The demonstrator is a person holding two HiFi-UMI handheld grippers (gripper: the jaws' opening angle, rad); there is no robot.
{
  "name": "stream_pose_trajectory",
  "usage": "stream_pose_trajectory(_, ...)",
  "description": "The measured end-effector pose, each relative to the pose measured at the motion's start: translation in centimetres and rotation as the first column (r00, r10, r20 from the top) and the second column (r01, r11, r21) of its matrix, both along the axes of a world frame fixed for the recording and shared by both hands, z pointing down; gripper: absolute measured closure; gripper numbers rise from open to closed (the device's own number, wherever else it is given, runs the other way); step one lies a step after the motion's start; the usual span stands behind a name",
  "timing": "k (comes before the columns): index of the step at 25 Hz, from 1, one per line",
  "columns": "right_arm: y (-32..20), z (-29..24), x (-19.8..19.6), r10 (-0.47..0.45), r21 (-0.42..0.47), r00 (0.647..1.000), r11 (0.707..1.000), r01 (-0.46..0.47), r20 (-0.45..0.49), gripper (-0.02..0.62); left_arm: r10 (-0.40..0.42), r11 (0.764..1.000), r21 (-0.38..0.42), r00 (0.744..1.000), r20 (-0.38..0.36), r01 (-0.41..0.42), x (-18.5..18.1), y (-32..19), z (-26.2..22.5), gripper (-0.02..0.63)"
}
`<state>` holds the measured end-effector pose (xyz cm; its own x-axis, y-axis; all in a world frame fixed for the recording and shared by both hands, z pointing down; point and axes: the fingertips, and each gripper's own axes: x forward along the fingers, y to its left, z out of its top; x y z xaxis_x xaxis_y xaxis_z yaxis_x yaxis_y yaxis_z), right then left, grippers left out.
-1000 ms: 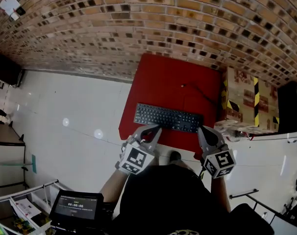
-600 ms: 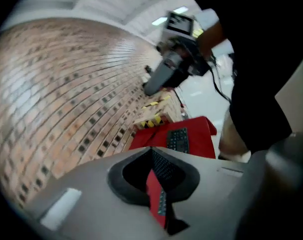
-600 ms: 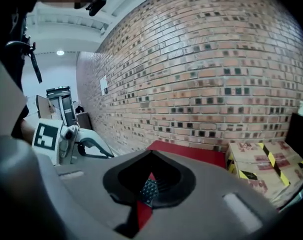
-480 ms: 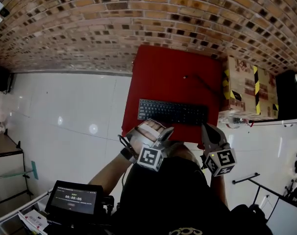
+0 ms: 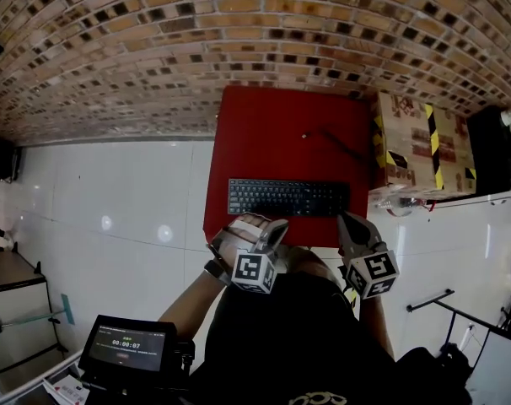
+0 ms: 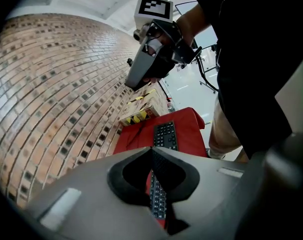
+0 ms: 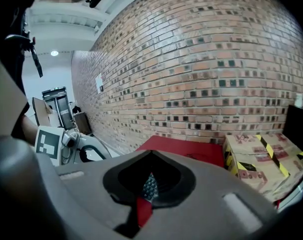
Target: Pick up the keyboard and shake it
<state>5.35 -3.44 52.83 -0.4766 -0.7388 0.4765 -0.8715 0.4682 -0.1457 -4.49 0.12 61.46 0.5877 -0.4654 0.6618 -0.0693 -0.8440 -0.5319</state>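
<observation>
Flat black plastic keyboard, mid-frame on red bench, unlifted; left gripper newly rolled sideways, right gripper alongside, both jaws clenched empty.

Looks like a workshop or test room: bare brick wall, glossy white floor, hazard-taped cardboard box.

Head view: bright, even indoor light, no hard shadows. Heavy fisheye: brick wall beyond gripper tips bows into arc. Two glare spots on glossy white floor left of left gripper. Behind right gripper, dark clothing underexposed, detail lost. Gripper views: black vignette at corners, own jaws near lens soft, wall beyond sharper. Up-left of right gripper's jaws, ceiling lamp glows.
</observation>
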Motion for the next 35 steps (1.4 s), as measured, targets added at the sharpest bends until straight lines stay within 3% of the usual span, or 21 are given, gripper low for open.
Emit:
stream_pose_trajectory(7, -1.0, 3.6, 2.7, 0.003, -0.080, 1.000, 0.997, -0.003, -0.002, 0.604, -0.141, 0.988, -0.059, 0.990, -0.004, 0.140, -0.6, -2.3, 2.6, 0.591)
stream_pose_trajectory(12, -2.0, 8.6, 4.7, 0.011, -0.175, 1.000, 0.984, -0.015, -0.021, 0.604, -0.317, 0.946, -0.080, 0.948, -0.032, 0.314, -2.9, -4.7, 5.2, 0.591)
stream_pose_trajectory(15, -2.5, 12.6, 6.1, 0.033, -0.254, 0.999, 0.966, -0.043, -0.041, 0.604, -0.475, 0.878, -0.097, 0.879, -0.052, 0.468, -6.0, -6.7, 8.0, 0.589)
stream_pose_trajectory(18, -3.0, 16.5, 7.3, 0.039, -0.336, 0.996, 0.940, -0.063, -0.077, 0.603, -0.598, 0.795, -0.141, 0.802, -0.009, 0.591, -9.7, -8.1, 10.8, 0.585)
stream_pose_trajectory(20, -3.6, 18.4, 8.1, 0.035, -0.379, 0.995, 0.923, -0.069, -0.097, 0.594, -0.654, 0.740, -0.188, 0.756, 0.022, 0.646, -11.6, -8.8, 12.7, 0.523)
stream_pose_trajectory(24, -4.2, 22.2, 9.6, 0.049, -0.477, 0.988, 0.872, -0.113, -0.145, 0.461, -0.724, 0.626, -0.284, 0.677, 0.134, 0.726, -15.3, -9.6, 16.6, 0.417)
stream_pose_trajectory(27, -4.4, 25.2, 10.7, 0.044, -0.543, 0.981, 0.828, -0.142, -0.189, 0.384, -0.744, 0.558, -0.343, 0.638, 0.198, 0.756, -17.0, -9.8, 18.8, 0.379)
stream_pose_trajectory(31, -5.2, 28.3, 10.8, -0.005, -0.631, 0.982, 0.767, -0.118, -0.190, 0.303, -0.753, 0.472, -0.449, 0.612, 0.241, 0.758, -17.4, -9.8, 20.9, 0.359)
stream_pose_trajectory(35, -5.7, 29.9, 10.7, -0.021, -0.698, 0.990, 0.711, -0.084, -0.140, 0.285, -0.774, 0.348, -0.573, 0.572, 0.271, 0.742, -17.5, -9.1, 22.4, 0.337)
